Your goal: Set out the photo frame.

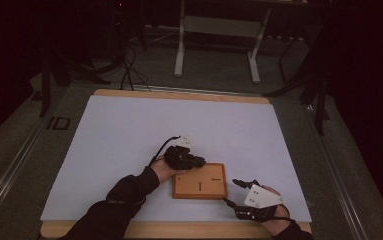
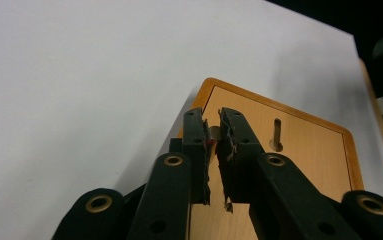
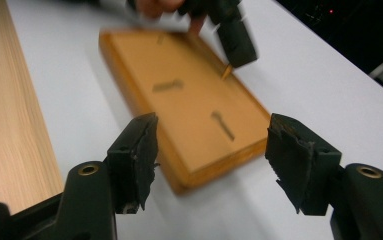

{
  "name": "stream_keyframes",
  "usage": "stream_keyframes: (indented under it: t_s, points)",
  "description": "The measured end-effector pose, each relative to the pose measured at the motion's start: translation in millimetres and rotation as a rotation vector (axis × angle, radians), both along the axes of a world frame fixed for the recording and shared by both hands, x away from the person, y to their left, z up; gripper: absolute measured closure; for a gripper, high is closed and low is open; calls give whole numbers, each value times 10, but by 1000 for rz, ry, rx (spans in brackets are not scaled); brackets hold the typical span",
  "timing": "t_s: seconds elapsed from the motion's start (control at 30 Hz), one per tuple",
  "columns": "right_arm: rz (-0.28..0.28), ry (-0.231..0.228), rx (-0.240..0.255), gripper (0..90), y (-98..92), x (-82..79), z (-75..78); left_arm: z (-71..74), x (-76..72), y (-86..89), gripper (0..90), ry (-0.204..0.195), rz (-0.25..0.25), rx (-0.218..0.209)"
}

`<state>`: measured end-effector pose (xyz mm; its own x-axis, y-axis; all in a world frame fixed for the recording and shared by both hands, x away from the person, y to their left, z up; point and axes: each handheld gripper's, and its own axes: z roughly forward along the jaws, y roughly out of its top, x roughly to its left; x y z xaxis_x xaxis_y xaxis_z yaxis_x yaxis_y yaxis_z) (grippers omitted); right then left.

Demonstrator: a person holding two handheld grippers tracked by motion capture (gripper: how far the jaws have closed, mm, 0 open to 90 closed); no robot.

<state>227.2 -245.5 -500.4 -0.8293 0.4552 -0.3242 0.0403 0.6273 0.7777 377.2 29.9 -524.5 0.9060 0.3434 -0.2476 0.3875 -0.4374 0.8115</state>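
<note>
Centrally, on the white sheet (image 1: pixel 129 135) that covers the table (image 1: pixel 179 93), lies a shallow wooden tray (image 1: pixel 179 190), with two small dark items on its floor. They read as keys or pins, though their kind cannot be told with certainty: one key-like piece (image 1: pixel 216 179) near the tray's far right corner and another (image 1: pixel 199 187) near the middle.

The left gripper (image 1: pixel 195 161) hangs over the tray's far left corner. In the left gripper view its jaws are pressed nearly together and pinch a small metal piece (image 2: pixel 214 133) with a red speck beside it. The right gripper view shows a brass-coloured tip (image 3: pixel 226 72) sticking out below that same gripper, just above the tray floor.

The right gripper (image 1: pixel 239 183) waits just beside the tray's right edge. In its own view the jaws stand spread, with nothing between them, on either side of the tray's near corner (image 3: pixel 189 177); no pad touches the wood.

As a judgement, the work is early to midway: one small piece is gripped at the tray, two lie untouched on its floor, and the right gripper has yet to take hold of anything. Whether the gripped piece is being lifted out or set down cannot be told.
</note>
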Motion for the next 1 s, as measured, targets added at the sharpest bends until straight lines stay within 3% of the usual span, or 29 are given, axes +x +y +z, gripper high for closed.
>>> stream_keyframes:
  t_s: [0.1, 0.17, 0.3, 0.37, 0.5, 0.6, 0.7, 0.77, 1.0]
  points:
    - [21, -62, -109, 385, 57, -62, -65, -5, 43, 10, 828, 27, -2, -11]
    - [33, -137, -199, 401, 92, -113, -109, -8, 66, 17, 828, 42, -6, -17]
    - [64, -200, -270, 414, 129, -148, -178, -15, 95, 21, 828, 65, -9, -29]
    - [75, -261, -322, 424, 158, -168, -219, -15, 108, 27, 828, 71, -11, -28]
    - [106, -336, -419, 451, 204, -167, -300, -15, 118, 25, 829, 78, -11, -31]
    - [114, -372, -460, 486, 228, -142, -362, -14, 120, 24, 828, 81, -12, -30]
    - [117, -396, -467, 522, 234, -137, -382, -13, 129, 25, 828, 88, -15, -31]
    - [118, -427, -505, 547, 255, -130, -419, -13, 134, 25, 828, 90, -17, -30]
    - [125, -504, -546, 573, 295, -142, -471, -9, 138, 23, 828, 90, -19, -26]
